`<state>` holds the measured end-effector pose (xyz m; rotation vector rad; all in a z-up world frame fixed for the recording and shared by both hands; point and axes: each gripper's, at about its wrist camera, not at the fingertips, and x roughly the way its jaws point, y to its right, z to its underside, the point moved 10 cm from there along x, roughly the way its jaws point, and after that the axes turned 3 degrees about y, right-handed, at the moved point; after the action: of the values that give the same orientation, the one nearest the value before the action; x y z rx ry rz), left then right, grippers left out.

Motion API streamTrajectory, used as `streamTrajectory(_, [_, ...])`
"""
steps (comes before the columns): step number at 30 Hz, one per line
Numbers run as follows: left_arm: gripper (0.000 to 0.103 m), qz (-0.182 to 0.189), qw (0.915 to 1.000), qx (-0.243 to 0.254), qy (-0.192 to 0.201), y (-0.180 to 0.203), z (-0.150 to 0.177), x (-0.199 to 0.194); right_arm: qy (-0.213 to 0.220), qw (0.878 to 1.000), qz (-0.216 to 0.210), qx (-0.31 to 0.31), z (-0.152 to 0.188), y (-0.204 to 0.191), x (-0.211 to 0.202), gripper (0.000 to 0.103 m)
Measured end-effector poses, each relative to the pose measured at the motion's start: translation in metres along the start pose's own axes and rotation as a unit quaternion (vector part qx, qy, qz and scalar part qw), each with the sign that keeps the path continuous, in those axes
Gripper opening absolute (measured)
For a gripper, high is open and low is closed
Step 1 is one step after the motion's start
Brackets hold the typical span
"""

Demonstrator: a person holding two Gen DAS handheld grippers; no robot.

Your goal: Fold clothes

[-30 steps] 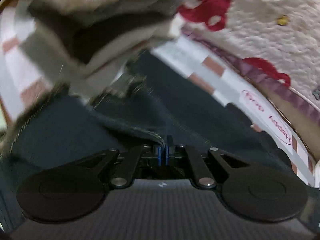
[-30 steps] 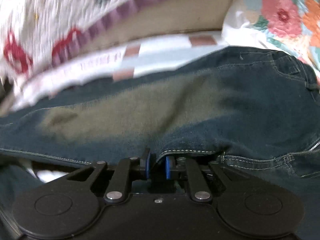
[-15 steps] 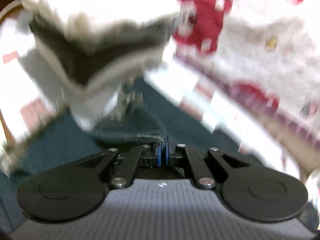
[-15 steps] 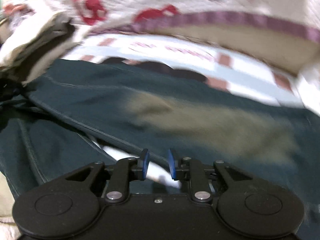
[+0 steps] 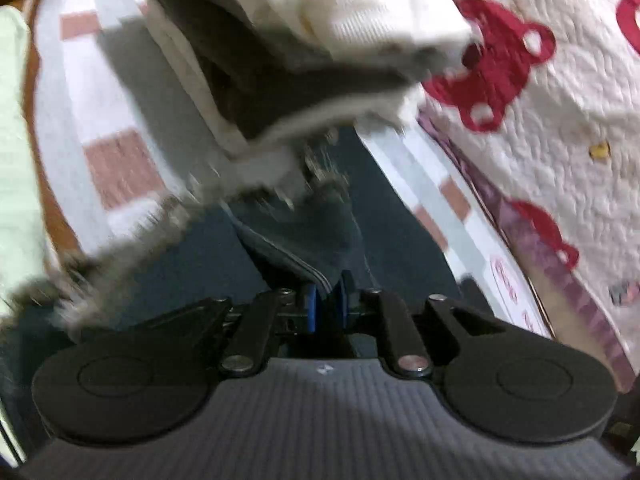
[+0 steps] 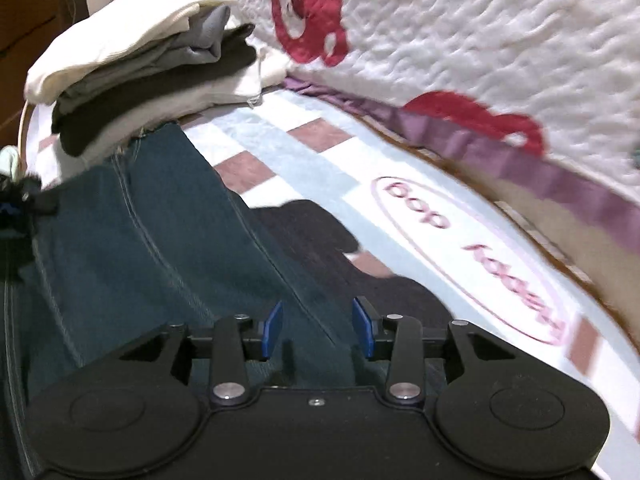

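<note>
jeans [image 6: 132, 240] lie spread on the bed [image 6: 304, 168], hem by the folded stack [image 6: 136, 72]. our left gripper [image 5: 325, 306] pinches a seamed edge; our right gripper [image 6: 318, 326] is parted, empty. denim we judge heavy, stiff: hold seams.

quilt [image 6: 500, 32] – red bears, checked sheet [image 6: 320, 168]
</note>
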<state>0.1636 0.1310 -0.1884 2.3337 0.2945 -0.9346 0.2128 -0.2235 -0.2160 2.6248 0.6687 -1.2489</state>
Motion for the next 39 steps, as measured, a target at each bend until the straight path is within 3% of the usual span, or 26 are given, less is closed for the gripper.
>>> streamTrajectory(1, [0.009,-0.008,0.9999,-0.005,0.012,-0.004,-0.005,-0.003,-0.005,1.0,-0.011,0.003,-0.003,-0.003,0.009,0.043])
streamTrajectory(2, [0.007,-0.04,0.9977,0.017,0.052,-0.008,-0.019,-0.011,-0.009,1.0,-0.021,0.004,-0.006,-0.005,0.017,0.043])
streamTrajectory(5, [0.007,-0.11,0.9837,0.077,0.119,-0.021,-0.049,-0.031,-0.022,0.999,-0.034,-0.001,-0.009,-0.01,0.035,0.044])
streamTrajectory(9, [0.008,-0.042,0.9979,0.03,0.04,-0.024,-0.037,-0.016,-0.037,0.998,-0.037,-0.016,-0.008,-0.014,0.054,0.051])
streamTrajectory(12, [0.022,-0.008,0.9989,0.041,-0.019,-0.008,-0.013,0.002,-0.039,0.998,-0.047,-0.001,0.0,-0.014,0.062,0.053])
streamTrajectory(13, [0.033,0.003,0.9981,0.048,-0.038,-0.003,-0.005,0.008,-0.032,0.998,-0.052,0.005,0.002,-0.014,0.063,0.055])
streamTrajectory(15, [0.033,-0.01,0.9967,0.075,-0.03,0.005,0.001,0.008,-0.018,0.998,-0.057,0.004,0.004,-0.017,0.065,0.051])
streamTrajectory(16, [0.033,-0.018,0.9956,0.089,-0.02,0.008,0.001,0.006,-0.009,0.999,-0.05,-0.017,0.004,-0.019,0.064,0.038])
streamTrajectory(17, [0.033,-0.017,0.9943,0.104,-0.012,0.015,0.0,0.003,-0.001,0.998,-0.041,-0.039,0.004,-0.022,0.063,0.009])
streamTrajectory(20, [0.032,-0.01,0.9887,0.149,0.014,0.04,-0.002,-0.005,0.052,0.996,0.005,-0.072,-0.019,-0.023,0.044,0.007])
streamTrajectory(23, [0.033,0.001,0.9804,0.193,0.038,0.068,-0.005,-0.012,0.112,0.982,0.089,-0.12,-0.049,-0.017,0.026,0.007])
streamTrajectory(26, [0.035,0.013,0.9745,0.221,0.036,0.099,-0.001,-0.006,0.11,0.986,0.109,-0.068,-0.056,0.006,0.04,0.009])
streamTrajectory(27, [0.036,0.017,0.9708,0.237,0.029,0.111,0.003,0.004,0.101,0.988,0.108,-0.051,-0.054,0.014,0.051,0.016])
streamTrajectory(29, [0.04,0.023,0.9592,0.282,0.013,0.136,0.016,0.025,0.088,0.99,0.111,-0.016,-0.041,0.026,0.069,0.017])
streamTrajectory(31, [0.04,0.036,0.942,0.334,-0.002,0.159,0.031,0.043,0.1,0.988,0.095,0.067,-0.03,0.037,0.061,0.025])
streamTrajectory(32, [0.041,0.046,0.9324,0.359,-0.006,0.17,0.038,0.051,0.118,0.984,0.075,0.115,-0.023,0.044,0.045,0.036])
streamTrajectory(33, [0.042,0.048,0.9155,0.399,-0.002,0.181,0.047,0.06,0.136,0.976,0.055,0.162,-0.016,0.053,0.028,0.048])
streamTrajectory(35, [0.047,0.036,0.8755,0.481,0.018,0.2,0.062,0.078,0.151,0.967,0.056,0.2,0.009,0.078,-0.009,0.054])
streamTrajectory(36, [0.049,0.037,0.8639,0.502,0.018,0.207,0.069,0.088,0.157,0.962,0.058,0.217,0.022,0.091,-0.027,0.054])
streamTrajectory(39, [0.051,0.094,0.8576,0.504,-0.035,0.221,0.078,0.118,0.126,0.953,0.147,0.234,0.08,0.161,-0.087,0.055])
